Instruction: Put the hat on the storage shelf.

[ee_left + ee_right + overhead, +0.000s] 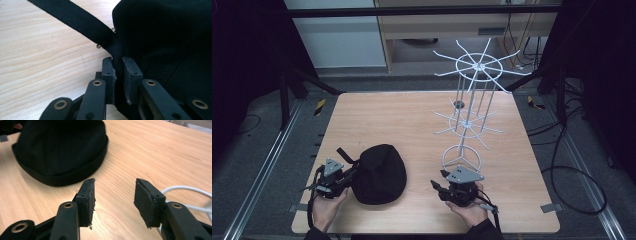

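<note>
**High view: left hand-held gripper clamped on cap strap, right one parted and empty**

Left hand-held gripper (343, 178) sits low at the near-left of the desk (402, 115), held by the left hand (326, 207). Left gripper view: its jaws are nearly together and pinch the black strap (82, 21) right where it joins the cap's (170, 37) back edge. Strap runs up and away across the wood from the pinch point. Small metal bits show beside the strap joint, too small to identify.

Cap (378, 173) is black, lies on the desk at near-left, crown side up, just right of the left hand-held gripper and touching it through the strap. Strap end (345, 155) sticks out toward the far-left of the cap.

Right hand-held gripper (435, 187) is at near-centre-right, held by the right hand (469, 210), grey three-cornered plate on top, jaws aimed left toward the cap. Right gripper view: jaws stand moderately apart with bare wood between them, nothing held, pads (90, 195) clear of the cap (60, 150). Cap rim lies just beyond the left jaw tip, not touching.

White wire rack (469, 107) stands on the right half of the desk, ring base (461, 159) just behind the right hand-held gripper, two tiers of radial prongs above. Part of that white wire (185, 191) shows past the right jaw in the right gripper view.

Cables (569, 150) lie on the floor off the desk's right side.
</note>
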A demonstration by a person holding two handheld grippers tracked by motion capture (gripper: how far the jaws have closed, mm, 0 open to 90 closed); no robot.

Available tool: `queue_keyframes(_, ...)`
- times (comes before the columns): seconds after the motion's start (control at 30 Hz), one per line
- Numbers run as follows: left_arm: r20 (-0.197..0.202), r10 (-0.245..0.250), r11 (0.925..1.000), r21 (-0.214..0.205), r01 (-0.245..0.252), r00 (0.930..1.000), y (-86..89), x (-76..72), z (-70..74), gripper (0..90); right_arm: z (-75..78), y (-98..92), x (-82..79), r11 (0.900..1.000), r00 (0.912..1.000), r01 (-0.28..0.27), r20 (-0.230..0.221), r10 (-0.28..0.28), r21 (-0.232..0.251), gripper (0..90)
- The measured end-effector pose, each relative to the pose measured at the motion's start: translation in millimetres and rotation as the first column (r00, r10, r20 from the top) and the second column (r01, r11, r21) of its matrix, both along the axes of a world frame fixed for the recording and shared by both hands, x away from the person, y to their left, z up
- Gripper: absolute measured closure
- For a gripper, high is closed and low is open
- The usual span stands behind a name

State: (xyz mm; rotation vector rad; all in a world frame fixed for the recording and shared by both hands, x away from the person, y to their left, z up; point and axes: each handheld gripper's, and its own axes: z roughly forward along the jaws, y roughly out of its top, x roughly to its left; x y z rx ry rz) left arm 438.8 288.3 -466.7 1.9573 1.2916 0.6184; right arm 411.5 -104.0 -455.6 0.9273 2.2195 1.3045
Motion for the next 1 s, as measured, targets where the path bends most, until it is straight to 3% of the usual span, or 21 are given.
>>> queue_keyframes(0.27,-0.039,0.007,0.9993,0.038,-0.006,0.9992,-1.4,3.9,-8.7,75.1,-4.0,-19.0,-1.8,0.9992,0.9992,0.040,-0.002,-0.040,-0.002,47.1)
queue_keyframes(0.4,-0.047,0.030,0.9989,0.038,-0.028,0.9985,0.1,3.3,-8.4,67.5,-4.3,-30.3,-2.2,0.9977,0.9977,0.068,0.002,-0.068,0.002,46.2)
queue_keyframes(0.53,-0.031,0.043,0.9990,0.012,-0.042,0.9986,2.9,0.0,-3.0,59.2,-3.8,-42.3,-2.7,0.9952,0.9952,0.098,0.009,-0.098,0.007,45.5)
queue_keyframes(0.6,-0.021,0.061,0.9977,-0.028,-0.061,0.9979,4.0,-4.9,4.2,56.0,-3.4,-49.3,-2.9,0.9930,0.9930,0.118,0.011,-0.118,0.007,45.2)
queue_keyframes(0.77,0.037,0.046,0.9972,-0.060,-0.044,0.9983,1.6,-12.2,23.5,49.1,-2.5,-70.2,-3.2,0.9845,0.9847,0.174,0.003,-0.174,0.021,44.2)
queue_keyframes(1.0,0.097,0.025,0.9940,-0.109,-0.014,0.9950,-4.3,-20.4,47.6,46.2,-4.3,-99.1,-2.7,0.9676,0.9681,0.251,-0.017,-0.250,0.033,43.3)
